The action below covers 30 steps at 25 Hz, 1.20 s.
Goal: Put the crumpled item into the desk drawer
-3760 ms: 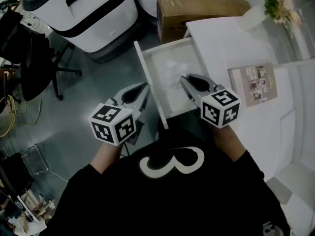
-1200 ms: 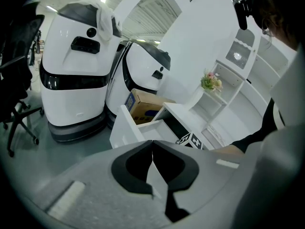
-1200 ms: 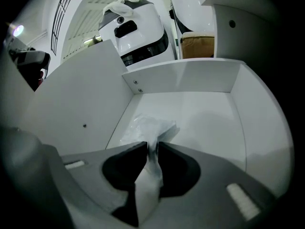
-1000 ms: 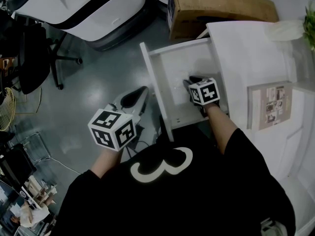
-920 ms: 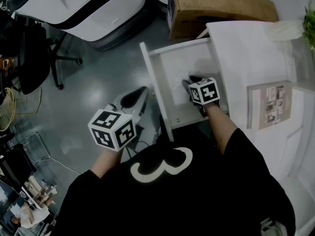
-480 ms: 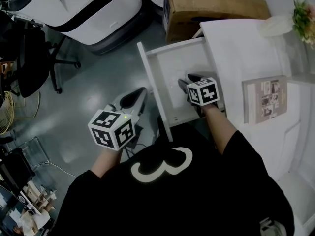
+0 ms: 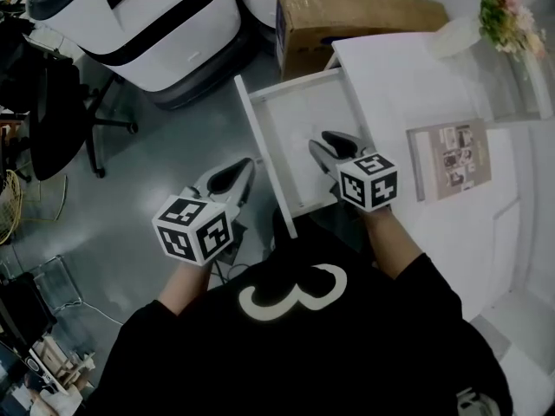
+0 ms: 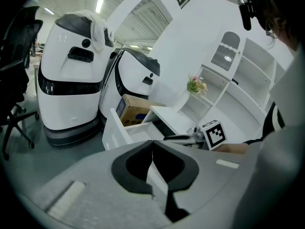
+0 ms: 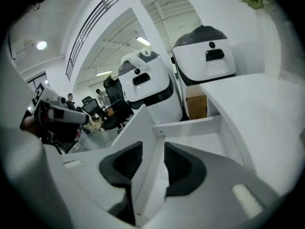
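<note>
The white desk drawer [image 7: 264,159] stands pulled open over the grey floor. I cannot make out the crumpled item: the drawer floor [image 9: 190,147] looks plain white where it shows, and the gripper hides part of it. My right gripper [image 7: 329,141] hovers above the drawer's near right part. Its jaws [image 9: 153,149] have just been closing a little, and they still stand apart with nothing between them. My left gripper [image 7: 244,163] hangs over the floor left of the drawer, its tips [image 8: 152,144] together and empty.
Two large white machines [image 7: 165,16] and a cardboard box [image 7: 347,16] stand beyond the drawer. The white desk [image 7: 408,85] at the right bears a booklet [image 7: 448,157] and flowers [image 7: 503,11]. A black office chair [image 7: 52,102] is at the left.
My right gripper has risen out of the drawer and now sits higher over it, with empty jaws. The left gripper has shifted only slightly.
</note>
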Motion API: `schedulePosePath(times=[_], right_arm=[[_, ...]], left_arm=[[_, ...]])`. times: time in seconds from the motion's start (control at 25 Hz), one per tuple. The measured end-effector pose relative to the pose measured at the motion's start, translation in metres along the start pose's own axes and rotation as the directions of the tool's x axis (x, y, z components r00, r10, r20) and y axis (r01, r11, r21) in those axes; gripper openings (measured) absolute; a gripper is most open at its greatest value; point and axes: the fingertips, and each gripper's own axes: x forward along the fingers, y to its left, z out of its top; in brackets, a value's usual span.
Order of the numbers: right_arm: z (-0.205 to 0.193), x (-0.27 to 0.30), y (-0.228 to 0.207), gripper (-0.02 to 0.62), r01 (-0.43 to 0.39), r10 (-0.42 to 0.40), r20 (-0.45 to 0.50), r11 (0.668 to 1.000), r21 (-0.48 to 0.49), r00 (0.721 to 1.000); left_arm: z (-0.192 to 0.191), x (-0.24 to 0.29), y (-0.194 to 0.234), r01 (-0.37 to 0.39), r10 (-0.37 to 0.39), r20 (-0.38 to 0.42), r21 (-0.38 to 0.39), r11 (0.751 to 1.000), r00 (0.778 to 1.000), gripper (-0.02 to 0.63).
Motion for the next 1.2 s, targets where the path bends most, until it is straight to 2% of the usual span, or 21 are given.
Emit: schedulePosePath(times=[0.08, 0.24, 0.28, 0.52, 0.64, 0.8, 0.96, 1.2], right_arm=[[0.012, -0.022, 0.014, 0.124, -0.018, 0.018, 0.064, 1.000, -0.003, 0.998], [0.029, -0.067, 0.043, 0.119, -0.032, 0.037, 0.174, 0.999, -0.032, 0.984], [0.033, -0.077, 0.051, 0.087, -0.038, 0.045, 0.197, 0.998, -0.042, 0.979], [0.052, -0.142, 0.103, 0.008, -0.091, 0.125, 0.329, 0.989, -0.118, 0.936], [0.053, -0.168, 0.127, 0.003, -0.103, 0.156, 0.357, 0.981, -0.162, 0.921], [0.042, -0.186, 0.147, 0.003, -0.111, 0.171, 0.355, 0.977, -0.182, 0.919], [0.033, -0.200, 0.157, 0.003, -0.130, 0.184, 0.360, 0.977, -0.170, 0.915], [0.029, -0.212, 0.162, 0.003, -0.129, 0.187, 0.376, 0.976, -0.175, 0.907]], left_arm=[[-0.001, -0.006, -0.010, 0.013, -0.013, 0.008, 0.010, 1.000, 1.000, 0.011], [-0.001, -0.020, -0.034, 0.050, -0.051, 0.024, 0.041, 0.998, 0.998, 0.011], [-0.001, -0.025, -0.040, 0.059, -0.060, 0.029, 0.048, 0.997, 0.998, 0.011], [0.002, -0.054, -0.077, 0.113, -0.119, 0.069, 0.093, 0.989, 0.990, 0.011], [0.005, -0.069, -0.097, 0.142, -0.154, 0.094, 0.126, 0.982, 0.984, 0.011], [0.007, -0.086, -0.121, 0.183, -0.202, 0.110, 0.164, 0.969, 0.973, 0.011], [0.005, -0.092, -0.141, 0.219, -0.243, 0.107, 0.199, 0.955, 0.964, 0.011], [0.006, -0.101, -0.160, 0.230, -0.263, 0.114, 0.245, 0.942, 0.958, 0.011]])
